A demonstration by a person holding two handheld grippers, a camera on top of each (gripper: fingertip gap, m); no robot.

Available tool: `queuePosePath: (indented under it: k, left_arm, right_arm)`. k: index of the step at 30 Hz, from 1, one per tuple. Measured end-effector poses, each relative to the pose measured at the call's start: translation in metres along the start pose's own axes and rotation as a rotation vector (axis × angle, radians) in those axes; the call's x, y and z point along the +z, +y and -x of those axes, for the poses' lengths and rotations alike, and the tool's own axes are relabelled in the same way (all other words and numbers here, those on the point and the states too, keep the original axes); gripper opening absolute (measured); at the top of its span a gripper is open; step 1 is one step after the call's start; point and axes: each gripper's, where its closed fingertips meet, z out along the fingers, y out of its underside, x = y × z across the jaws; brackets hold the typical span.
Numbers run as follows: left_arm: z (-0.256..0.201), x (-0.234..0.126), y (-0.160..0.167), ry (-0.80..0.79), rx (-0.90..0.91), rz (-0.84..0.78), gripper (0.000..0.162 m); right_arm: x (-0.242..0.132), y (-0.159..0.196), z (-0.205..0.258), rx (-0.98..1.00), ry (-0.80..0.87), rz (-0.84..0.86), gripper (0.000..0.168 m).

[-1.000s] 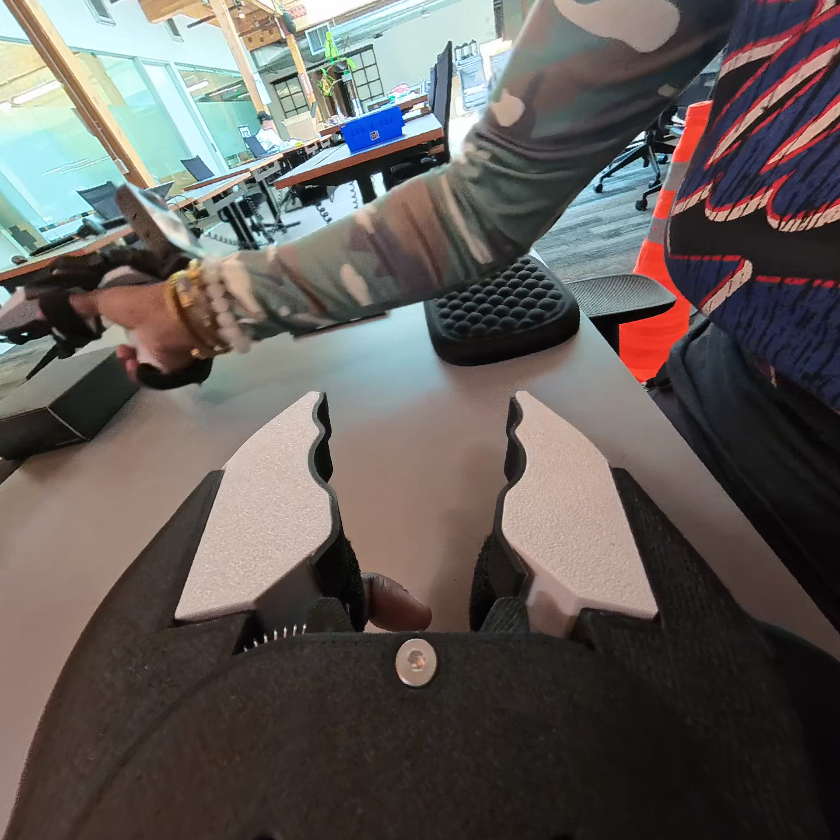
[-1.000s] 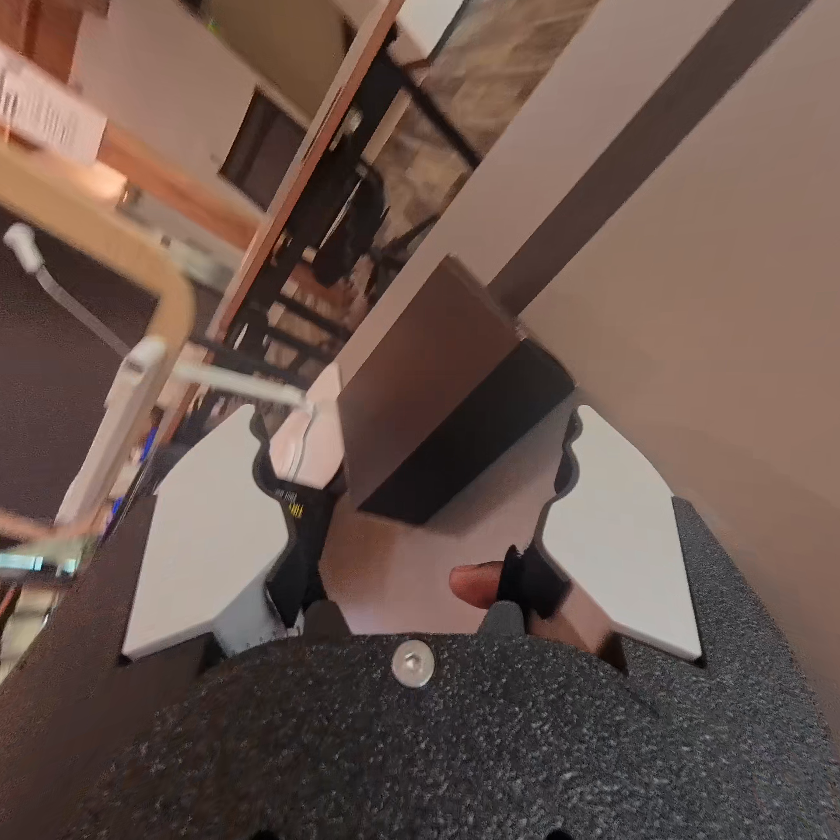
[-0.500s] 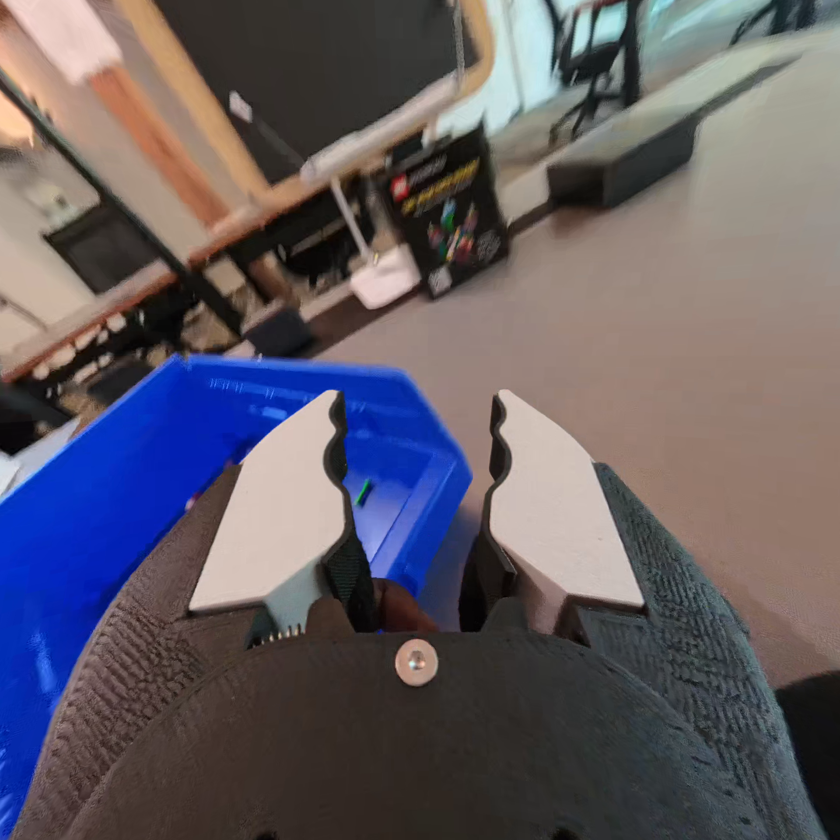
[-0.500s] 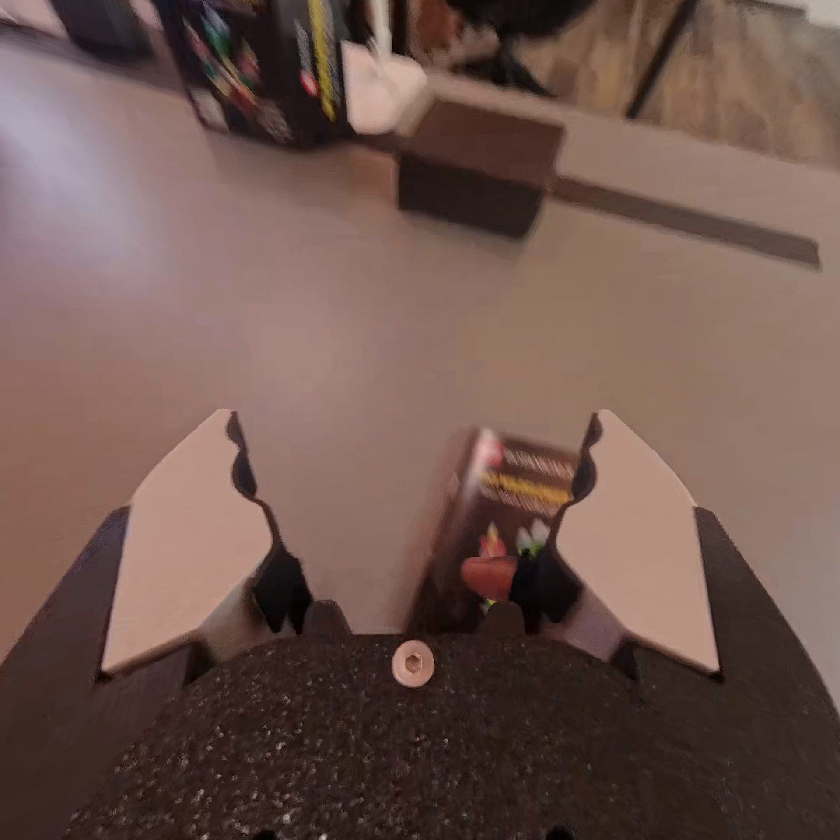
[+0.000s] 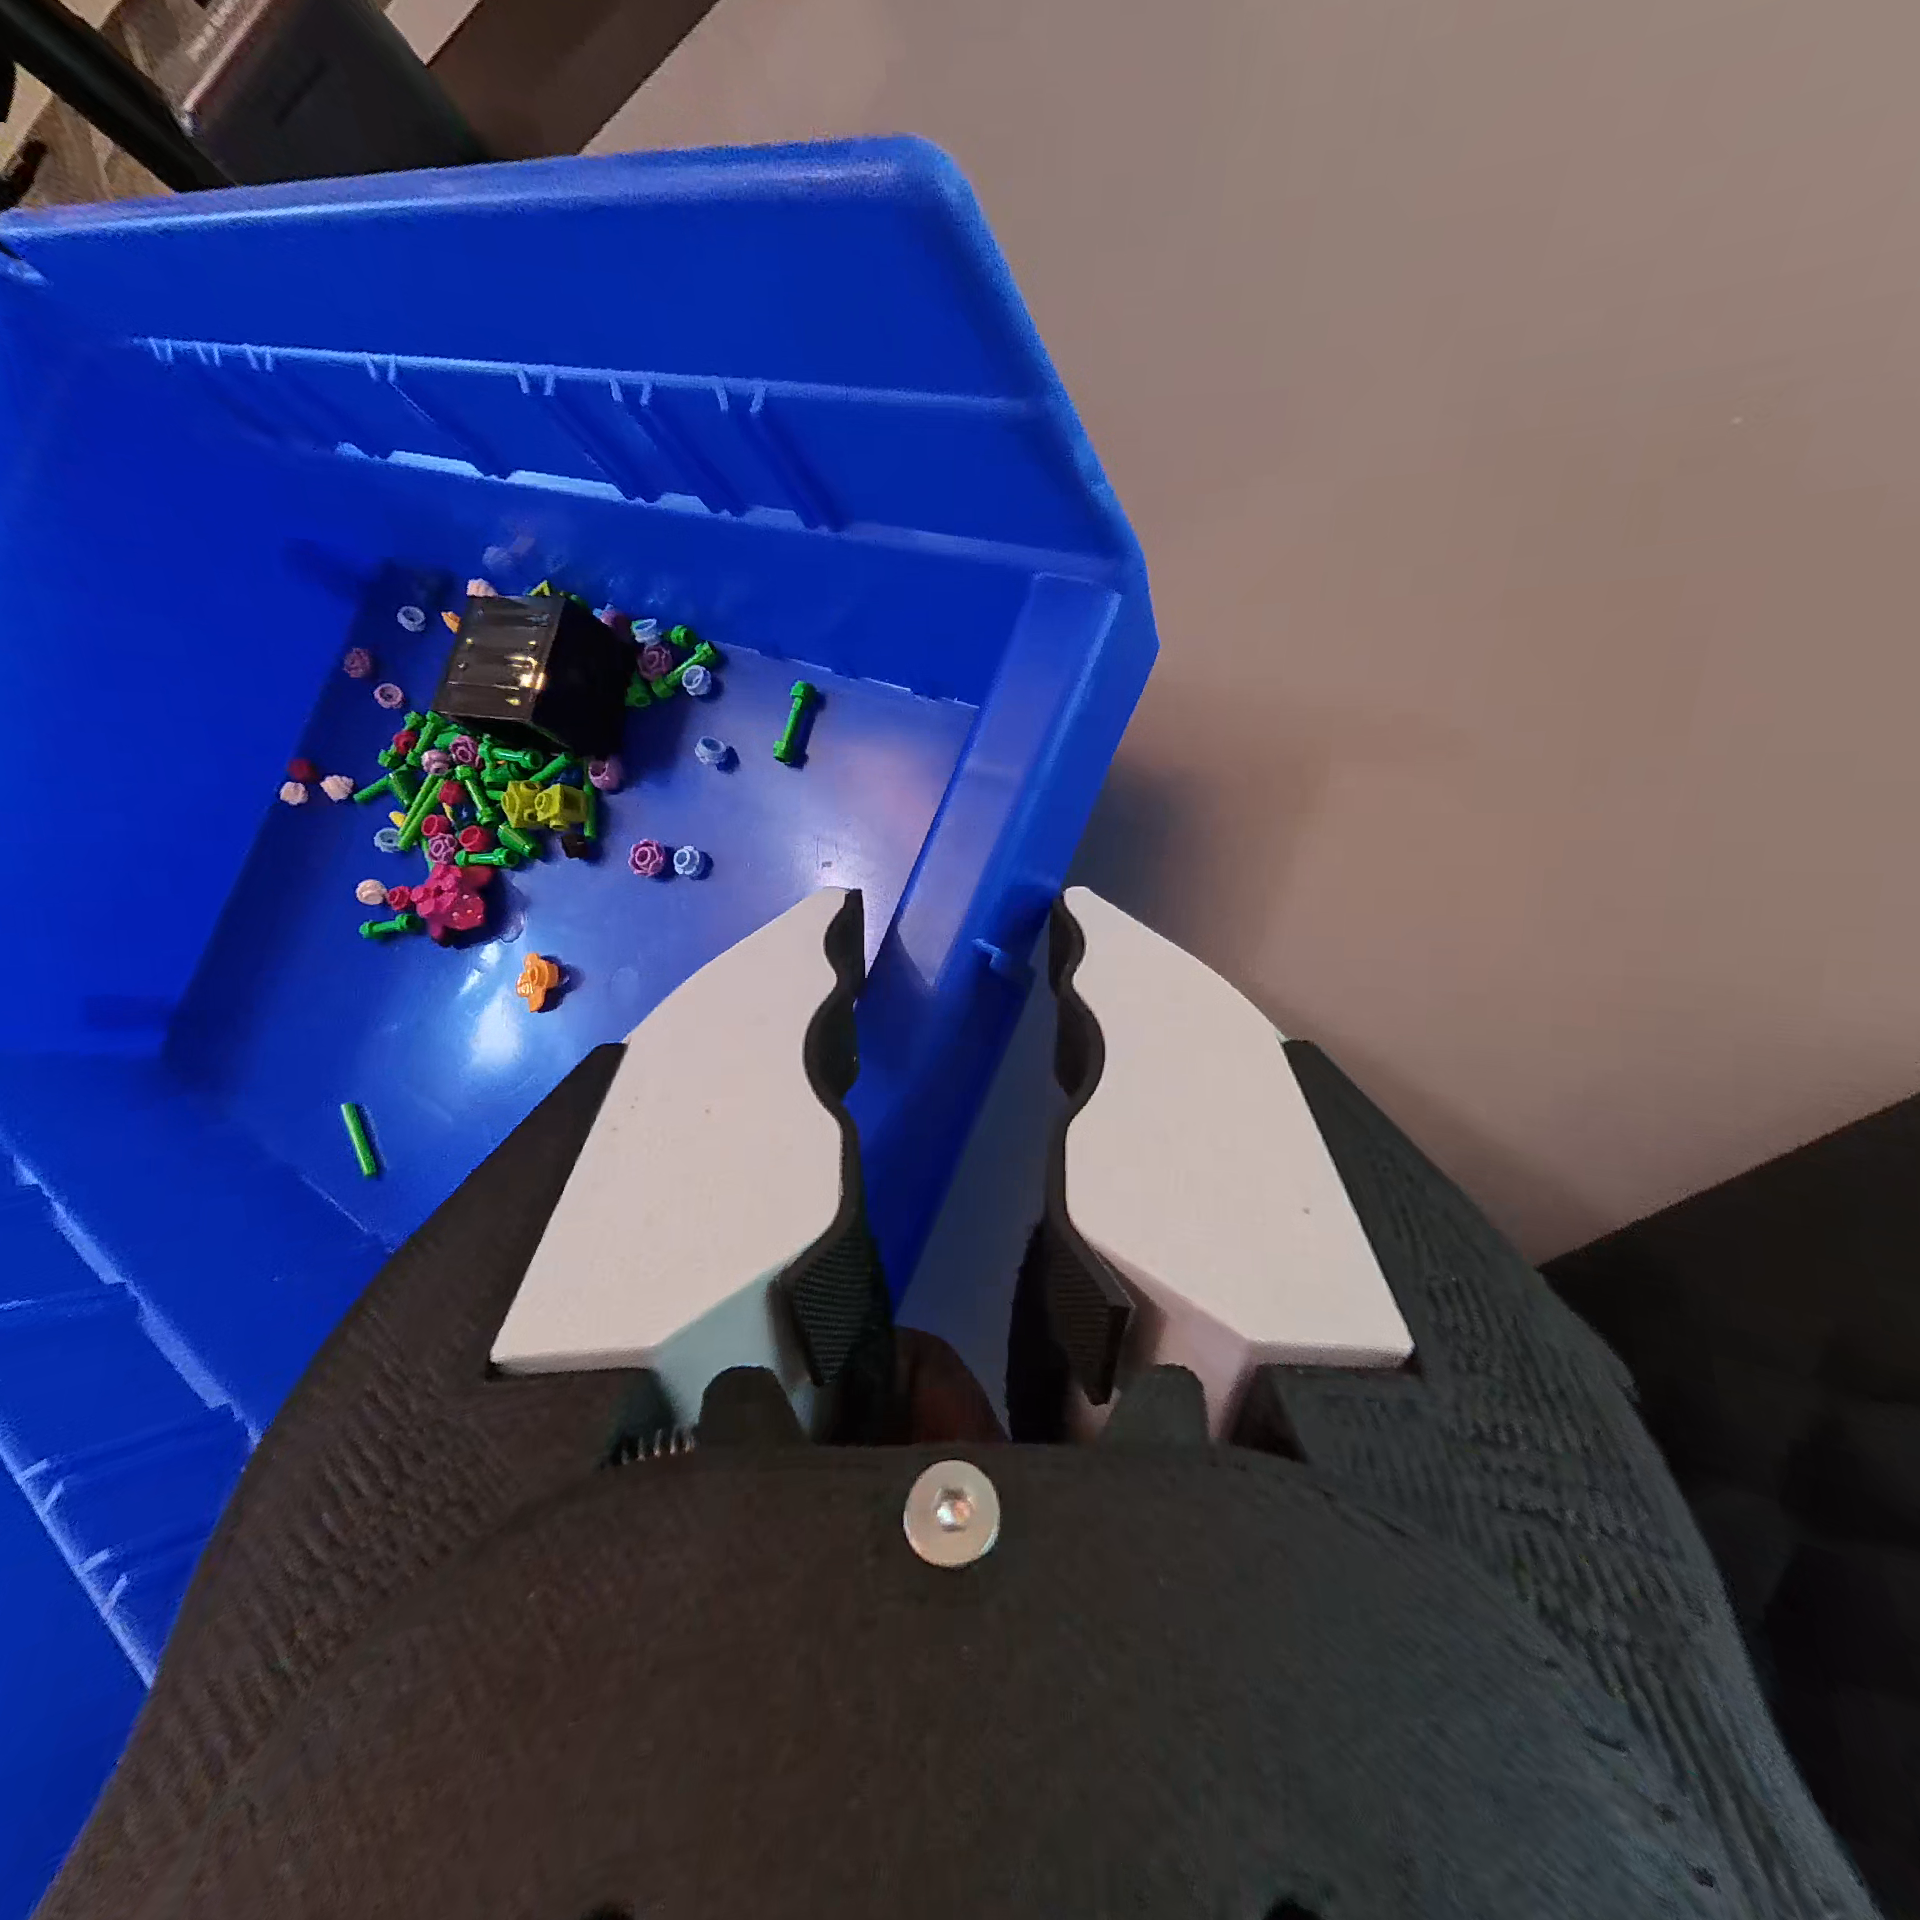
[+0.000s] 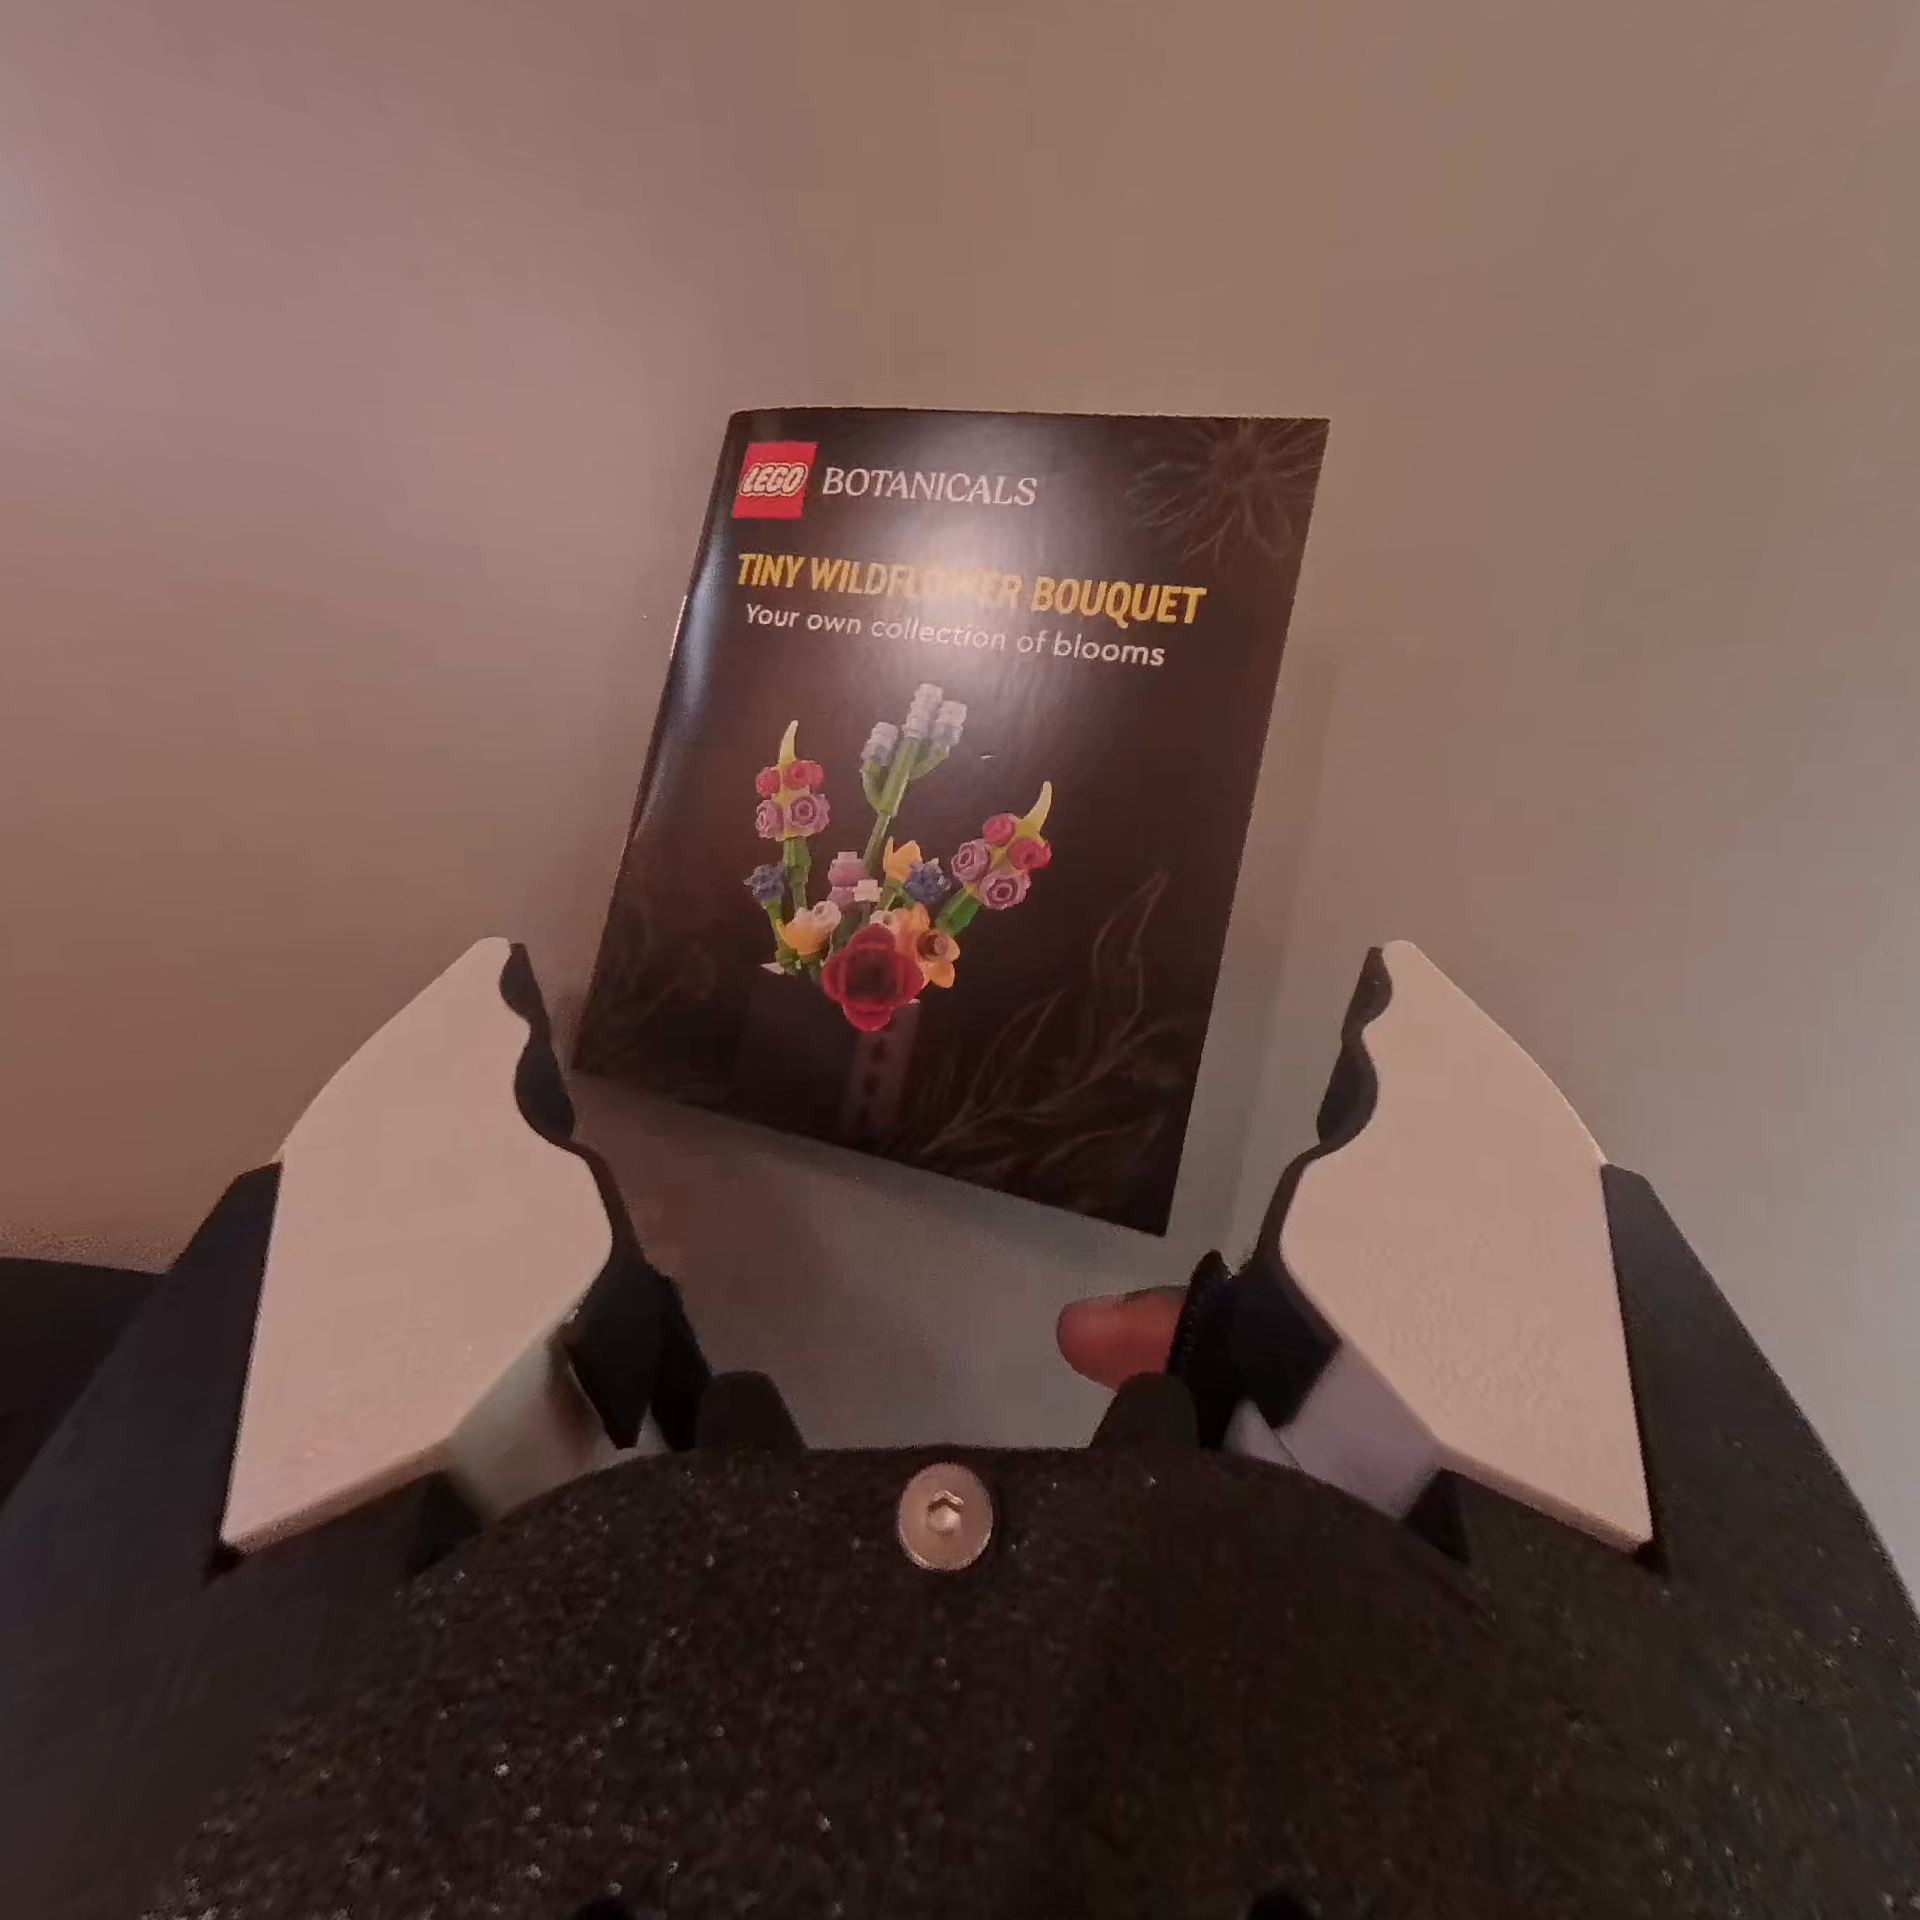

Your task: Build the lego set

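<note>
The left hand-held gripper (image 5: 956,914) hangs over the near right corner of a blue plastic bin (image 5: 1039,436), its two white fingers spread a little way apart with the bin's side wall showing in the gap between them; whether the fingers touch that wall cannot be told. Nothing is pinched. The bin sits on a pale grey worktop (image 5: 1507,520). On its floor lies a loose scatter of small lego pieces (image 5: 468,800): green stem rods, pink, purple and pale blue flower studs, yellow-green bricks, a magenta cluster and one orange blossom (image 5: 537,980) lying apart toward the near side. A black cube-shaped piece (image 5: 530,670) rests tilted at the far edge of the heap. A single green rod (image 5: 358,1140) lies alone, well apart from the rest.

The right hand-held gripper (image 6: 940,966) has its fingers spread wide and holds nothing. Beyond them, a dark instruction booklet (image 6: 956,810) with a pictured flower bouquet on its cover lies flat on the same worktop, slightly turned. A fingertip (image 6: 1117,1335) of the person shows by the base of the right finger.
</note>
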Motion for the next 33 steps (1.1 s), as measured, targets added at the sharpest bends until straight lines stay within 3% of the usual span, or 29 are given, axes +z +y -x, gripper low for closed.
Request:
queuePosePath:
  k: [5,7,10,12,14,16,19,22,25,29,33]
  left_arm:
    - [0.003,-0.008,0.003,-0.03,0.004,-0.017,0.041]
    - [0.006,-0.021,-0.015,-0.108,0.016,-0.114,0.044]
    - [-0.006,-0.044,-0.053,-0.131,0.021,-0.295,0.044]
    - [-0.03,-0.053,-0.08,-0.036,-0.012,-0.403,0.044]
    - [-0.072,-0.057,-0.106,0.183,-0.048,-0.49,0.044]
    - [-0.111,-0.06,-0.125,0.386,-0.076,-0.506,0.044]
    - [-0.144,-0.059,-0.147,0.493,-0.045,-0.459,0.047]
    - [-0.15,-0.046,-0.151,0.427,0.044,-0.31,0.065]
    - [-0.137,-0.043,-0.155,0.244,0.108,-0.233,0.081]
    - [-0.133,-0.059,-0.162,0.149,0.108,-0.254,0.082]
    - [-0.129,-0.059,-0.15,0.112,0.128,-0.194,0.082]
  right_arm:
    - [0.005,-0.009,0.009,-0.014,-0.007,-0.027,0.109]
    - [0.003,-0.012,0.013,-0.033,0.02,-0.022,0.107]
    - [-0.005,-0.027,0.027,-0.089,0.057,-0.091,0.087]
    - [-0.006,-0.034,0.052,-0.113,0.009,-0.115,0.085]
    - [-0.002,-0.035,0.081,-0.185,-0.024,-0.106,0.081]
    - [0.003,-0.032,0.107,-0.268,-0.036,-0.086,0.082]
    - [0.004,-0.037,0.137,-0.307,-0.053,-0.106,0.084]
    - [-0.006,-0.044,0.143,-0.371,0.053,-0.097,0.093]
    - [-0.037,-0.057,0.157,-0.576,0.176,-0.116,0.11]
    - [-0.078,-0.085,0.204,-0.687,0.149,-0.307,0.103]
    - [-0.086,-0.097,0.227,-0.7,0.11,-0.375,0.101]
